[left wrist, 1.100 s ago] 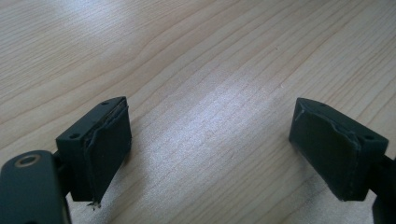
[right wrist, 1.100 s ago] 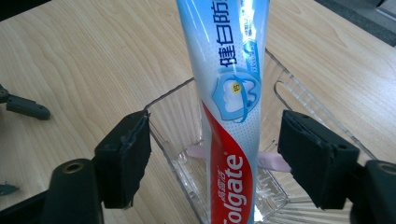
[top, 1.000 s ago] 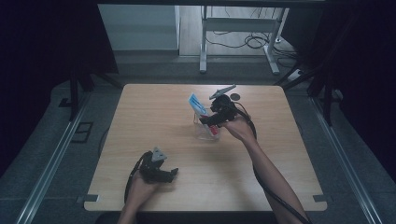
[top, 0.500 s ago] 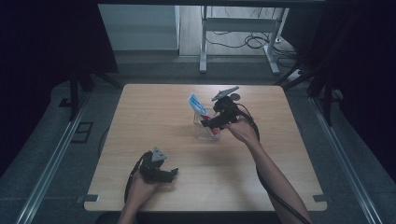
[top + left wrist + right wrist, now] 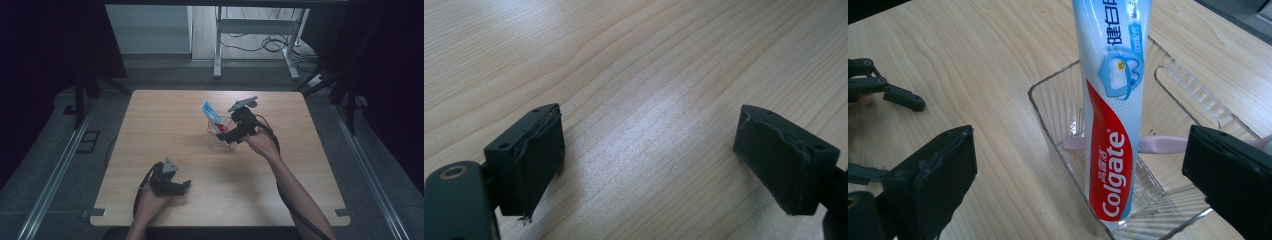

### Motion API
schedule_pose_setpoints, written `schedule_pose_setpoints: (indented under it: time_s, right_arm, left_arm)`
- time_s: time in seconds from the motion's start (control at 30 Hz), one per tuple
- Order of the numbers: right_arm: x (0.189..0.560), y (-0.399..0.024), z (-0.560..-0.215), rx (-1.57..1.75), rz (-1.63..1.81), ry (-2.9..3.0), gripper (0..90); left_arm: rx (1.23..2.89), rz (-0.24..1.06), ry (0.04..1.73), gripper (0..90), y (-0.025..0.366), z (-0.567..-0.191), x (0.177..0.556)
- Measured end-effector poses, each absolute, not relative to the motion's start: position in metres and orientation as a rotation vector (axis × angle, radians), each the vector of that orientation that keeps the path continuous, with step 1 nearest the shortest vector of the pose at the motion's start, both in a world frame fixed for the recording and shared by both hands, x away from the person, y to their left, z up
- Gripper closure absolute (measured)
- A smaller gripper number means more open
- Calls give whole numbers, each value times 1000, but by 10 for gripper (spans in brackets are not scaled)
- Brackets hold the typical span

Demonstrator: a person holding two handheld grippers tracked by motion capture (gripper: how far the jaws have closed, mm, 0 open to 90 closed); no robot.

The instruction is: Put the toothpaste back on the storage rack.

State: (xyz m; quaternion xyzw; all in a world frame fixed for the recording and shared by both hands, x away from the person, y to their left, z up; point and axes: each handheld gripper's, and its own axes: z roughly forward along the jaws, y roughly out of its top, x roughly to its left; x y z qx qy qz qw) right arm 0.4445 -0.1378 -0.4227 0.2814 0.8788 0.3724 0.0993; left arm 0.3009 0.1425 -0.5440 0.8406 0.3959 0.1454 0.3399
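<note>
Item: our right tool (image 5: pixel 1083 185), jaws just opened wide; the toothpaste tube (image 5: pixel 1110 115) stands between them, touched by neither pad. The tube leans upright in a clear tray (image 5: pixel 1048 120) mid-worktop (image 5: pixel 165 120), a pink toothbrush (image 5: pixel 1158 144) lying behind it. Our left tool (image 5: pixel 649 160): wide open, empty, low over bare wood.

Colgate toothpaste tube (image 5: pixel 1110 125) stands upright in clear plastic box (image 5: pixel 1053 125).

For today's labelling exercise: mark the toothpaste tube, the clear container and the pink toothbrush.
toothpaste tube (image 5: pixel 1108 165): right gripper view, red label.
clear container (image 5: pixel 1048 120): right gripper view, left wall.
pink toothbrush (image 5: pixel 1160 144): right gripper view, handle.
</note>
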Motion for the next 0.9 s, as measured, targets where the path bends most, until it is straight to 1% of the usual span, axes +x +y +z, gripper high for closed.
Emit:
schedule_pose_setpoints:
  time_s: [0.9]
  right_arm:
    - [422,-152,-422,831,1113,2577,3]
  left_arm:
    - [2187,379,1031,129,142,-544,301]
